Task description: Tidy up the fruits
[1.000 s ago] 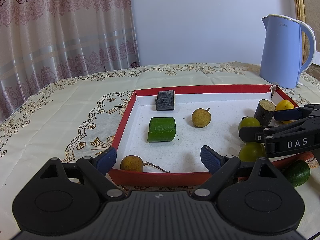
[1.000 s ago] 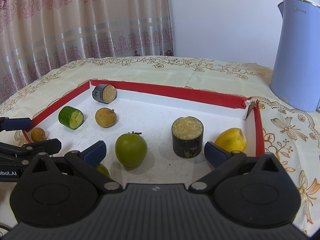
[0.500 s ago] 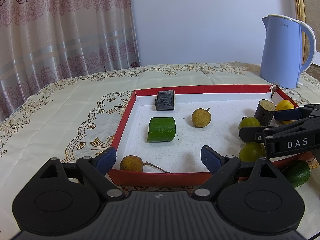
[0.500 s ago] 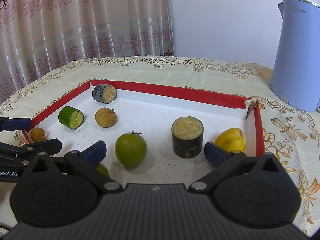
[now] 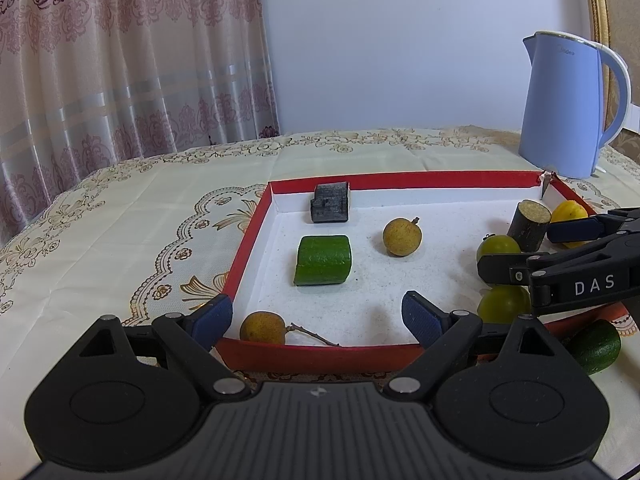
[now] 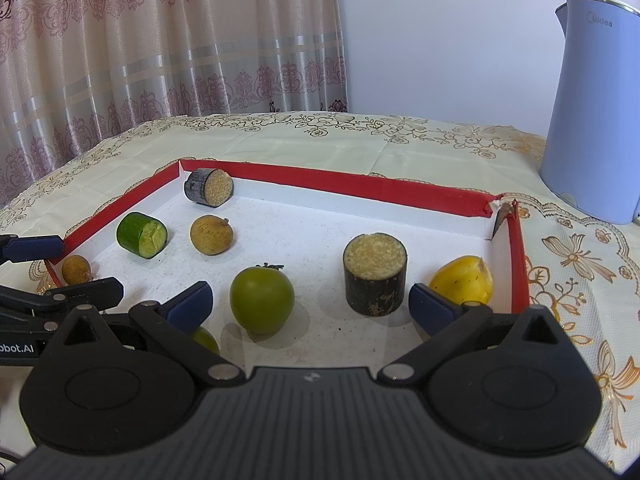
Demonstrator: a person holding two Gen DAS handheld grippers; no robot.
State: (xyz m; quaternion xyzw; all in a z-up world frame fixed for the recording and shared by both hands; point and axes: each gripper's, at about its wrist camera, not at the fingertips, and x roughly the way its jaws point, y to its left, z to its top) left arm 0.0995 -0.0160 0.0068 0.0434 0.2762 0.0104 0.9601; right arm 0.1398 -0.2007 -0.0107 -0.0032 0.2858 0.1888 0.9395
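Both claws are held open and empty; the firm, rollable green fruit (image 6: 262, 300) ahead of the right claw (image 6: 310, 306) is best pinched across its middle.

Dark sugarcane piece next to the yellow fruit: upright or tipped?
Upright. The dark sugarcane piece stands on end in the red-rimmed tray, pale cut face up, beside the yellow fruit. The far-corner piece lies on its side.
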